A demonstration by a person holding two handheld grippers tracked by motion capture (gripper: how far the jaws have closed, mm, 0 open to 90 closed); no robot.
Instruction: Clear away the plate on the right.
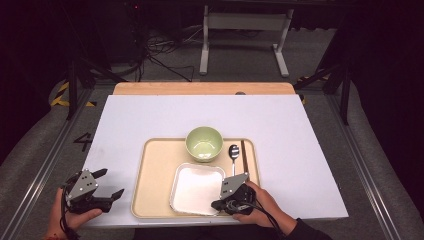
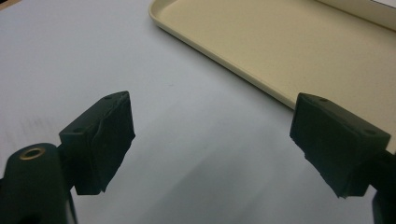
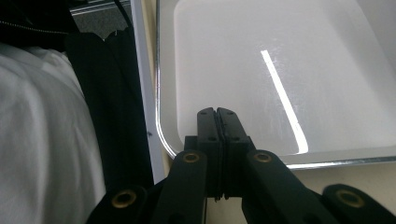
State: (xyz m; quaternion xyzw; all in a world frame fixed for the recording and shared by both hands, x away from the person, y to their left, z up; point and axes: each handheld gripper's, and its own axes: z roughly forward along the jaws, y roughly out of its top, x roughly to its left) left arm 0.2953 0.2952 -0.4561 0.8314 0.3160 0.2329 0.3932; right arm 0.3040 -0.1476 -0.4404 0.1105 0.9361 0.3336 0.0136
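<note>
From the high view the whole layout is plain: a white table (image 1: 150,115) carries a beige tray (image 1: 150,175), and on the tray sit a round green bowl (image 1: 204,143), a square white plate (image 1: 196,188) with rounded corners, and a metal spoon (image 1: 233,154) lying just beside a dark stick (image 1: 244,156) along the tray's right side. The left claw (image 1: 111,186) rests on the bare table off the tray's left edge, held in the left hand (image 1: 75,220). The right claw (image 1: 216,204) lies over the plate's near right corner, in the right hand (image 1: 257,205).

The left claw's own view gives what the high view cannot: its jaws stand wide apart with nothing between them, and their black pads (image 2: 109,140) look rough and ragged at the edges. Beyond them lies the smooth matte table (image 2: 140,70) and the low rounded rim of the tray (image 2: 224,60), which looks like plastic.

The right claw's own view brings the plate (image 3: 289,70) close: a glossy white surface with a bright streak of reflected light and a thin shiny rim. The right claw (image 3: 217,112) is pressed fully together, holding nothing, its tips over the plate's inside near the corner; whether they touch it I cannot tell. To the left are the table's edge and dark and white cloth (image 3: 46,140).
</note>
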